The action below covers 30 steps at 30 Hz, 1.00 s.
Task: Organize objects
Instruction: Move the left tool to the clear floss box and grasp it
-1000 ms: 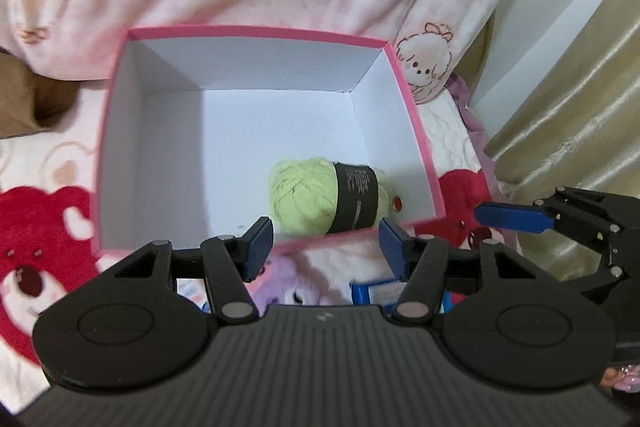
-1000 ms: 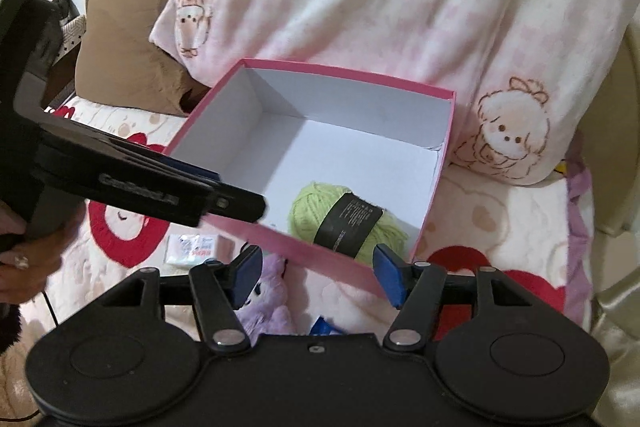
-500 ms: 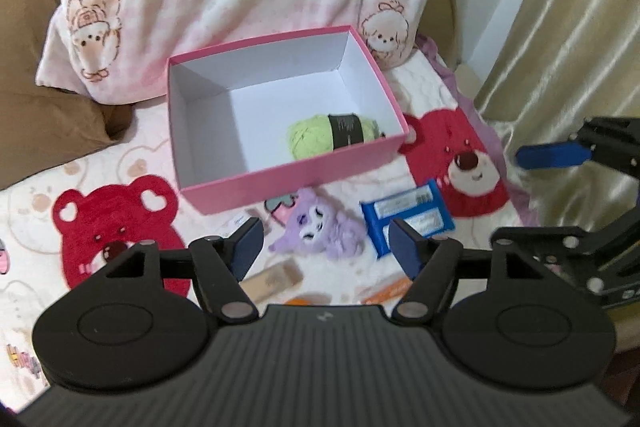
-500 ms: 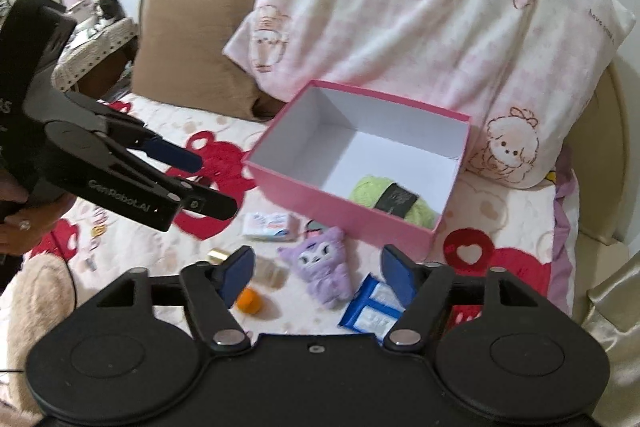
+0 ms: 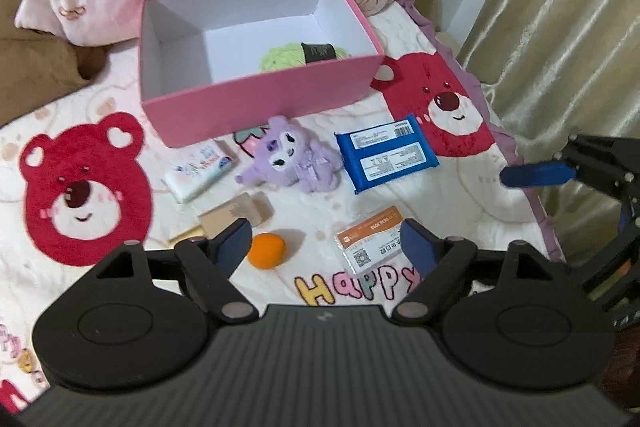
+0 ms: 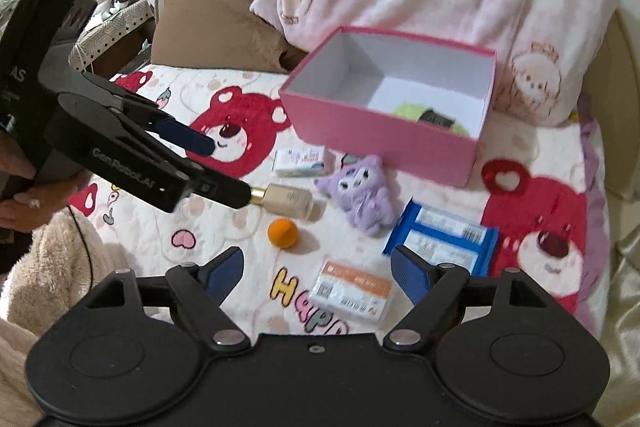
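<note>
Hovering with jaws spread and empty, the left gripper and right gripper hang above the bear-print bed quilt, "HAPPY" lettered. Green yarn ball lies in the open pink cardboard box; loose items sit just beside its front wall.

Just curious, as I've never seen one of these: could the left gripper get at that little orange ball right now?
Probably yes: the left gripper is open and empty, and the orange ball lies uncovered on the blanket just ahead, apart from its neighbours.

"HAPPY" on bedspread; gripper "GenRobot.AI"
</note>
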Motion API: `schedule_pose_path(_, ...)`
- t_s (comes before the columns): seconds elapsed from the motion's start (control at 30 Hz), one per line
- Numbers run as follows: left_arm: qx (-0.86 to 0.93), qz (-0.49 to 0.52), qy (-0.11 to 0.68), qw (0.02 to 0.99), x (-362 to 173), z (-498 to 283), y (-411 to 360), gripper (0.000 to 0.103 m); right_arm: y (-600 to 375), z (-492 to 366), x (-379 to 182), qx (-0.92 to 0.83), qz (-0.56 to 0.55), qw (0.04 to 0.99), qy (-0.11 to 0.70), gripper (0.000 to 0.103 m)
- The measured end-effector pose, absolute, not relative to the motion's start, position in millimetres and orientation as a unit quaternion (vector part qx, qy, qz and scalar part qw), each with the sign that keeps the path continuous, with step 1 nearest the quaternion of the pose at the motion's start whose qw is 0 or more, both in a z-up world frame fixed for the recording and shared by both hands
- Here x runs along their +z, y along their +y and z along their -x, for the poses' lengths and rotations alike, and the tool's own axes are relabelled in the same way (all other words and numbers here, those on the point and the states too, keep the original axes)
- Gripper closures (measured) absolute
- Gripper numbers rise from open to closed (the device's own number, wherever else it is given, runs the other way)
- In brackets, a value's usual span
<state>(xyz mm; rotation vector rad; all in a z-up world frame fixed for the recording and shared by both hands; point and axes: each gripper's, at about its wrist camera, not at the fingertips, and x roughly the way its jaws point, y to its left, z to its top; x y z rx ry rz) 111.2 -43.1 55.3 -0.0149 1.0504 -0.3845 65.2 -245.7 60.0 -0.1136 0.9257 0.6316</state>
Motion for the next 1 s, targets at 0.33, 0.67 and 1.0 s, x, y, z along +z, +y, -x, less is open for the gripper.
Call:
schedule_pose_path(0.33, -0.189, 0.044, 0.511, 0.837, -17, -110, -57, 0.017, -235, -65, -8, 0.255, 0.053, 0.86, 0.439, 0.019)
schedule_pose_path(0.67, -0.187, 0.102, 0.491, 0.845, -66, -102, -59, 0.019, -222, -58, -65, 0.221, 0.082, 0.876, 0.422, 0.019)
schedule_pose_path(1.0, -0.188, 0.128, 0.488, 0.843, -91, -109, -69, 0.029, -224, -69, -96, 0.208, 0.067, 0.883, 0.416, 0.018)
